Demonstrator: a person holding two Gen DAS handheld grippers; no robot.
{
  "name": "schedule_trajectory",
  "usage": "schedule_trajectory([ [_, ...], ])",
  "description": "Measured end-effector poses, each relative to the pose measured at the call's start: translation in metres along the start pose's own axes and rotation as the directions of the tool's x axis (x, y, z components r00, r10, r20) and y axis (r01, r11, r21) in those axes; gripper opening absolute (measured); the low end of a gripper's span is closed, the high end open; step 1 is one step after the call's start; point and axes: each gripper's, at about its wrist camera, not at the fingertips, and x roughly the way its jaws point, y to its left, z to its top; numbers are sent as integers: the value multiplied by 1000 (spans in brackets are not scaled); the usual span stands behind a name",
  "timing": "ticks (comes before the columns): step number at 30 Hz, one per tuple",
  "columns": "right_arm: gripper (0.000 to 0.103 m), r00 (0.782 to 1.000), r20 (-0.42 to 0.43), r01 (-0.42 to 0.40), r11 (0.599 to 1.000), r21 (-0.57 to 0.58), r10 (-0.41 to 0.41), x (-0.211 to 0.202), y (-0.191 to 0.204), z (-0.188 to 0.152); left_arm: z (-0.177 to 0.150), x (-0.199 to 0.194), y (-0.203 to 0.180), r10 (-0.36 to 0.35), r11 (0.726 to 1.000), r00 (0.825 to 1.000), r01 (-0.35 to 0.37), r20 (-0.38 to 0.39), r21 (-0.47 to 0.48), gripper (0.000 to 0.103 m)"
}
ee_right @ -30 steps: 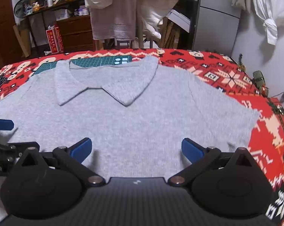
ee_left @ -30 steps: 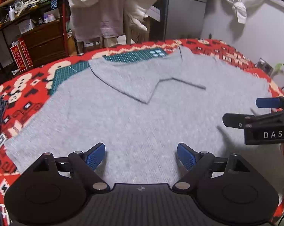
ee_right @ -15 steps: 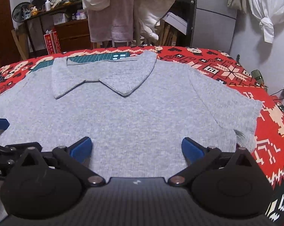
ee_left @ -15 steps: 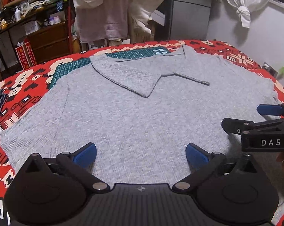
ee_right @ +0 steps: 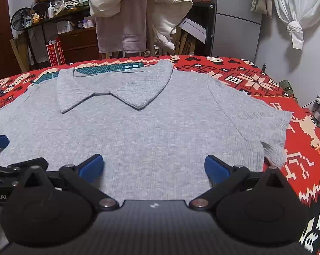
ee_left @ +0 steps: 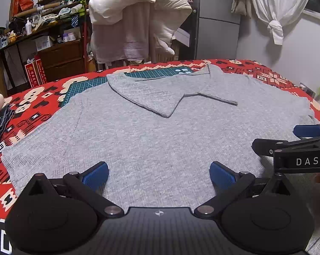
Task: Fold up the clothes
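Both your grippers, left gripper (ee_left: pixel 158 173) and right gripper (ee_right: pixel 153 166), are hovering wide open over the grey shirt (ee_left: pixel 160 131); uneven pinches risk skewing the fold.

Shirt (ee_left: pixel 151 140) lies flat on blanket (ee_left: pixel 32 104), mat (ee_left: pixel 160 73) behind.

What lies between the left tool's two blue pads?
Only bare grey shirt fabric lies between the open left tool pads, as the left wrist view shows.
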Motion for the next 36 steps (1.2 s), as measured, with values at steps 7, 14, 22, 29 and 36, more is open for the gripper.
schedule_trajectory([
  [7, 103, 1000, 6, 0, 1000, 4, 0, -2, 0, -3, -4, -1, 0, -3, 1000, 1000, 3, 22, 5, 103],
  [14, 103, 1000, 8, 1, 1000, 3, -1, -3, 1, -5, -5, -1, 0, -4, 1000, 999, 4, 32, -1, 103],
  [22, 103, 1000, 8, 1, 1000, 3, -1, -4, 2, -5, -5, -2, 0, -3, 1000, 999, 3, 33, -4, 103],
  [29, 103, 1000, 9, 2, 1000, 5, -2, -3, 1, -4, -5, -2, 0, -1, 1000, 999, 1, 34, -5, 103],
  [36, 103, 1000, 20, 10, 1000, 7, -10, -2, 2, -5, -5, -1, 1, 0, 1000, 999, 0, 34, -4, 103],
])
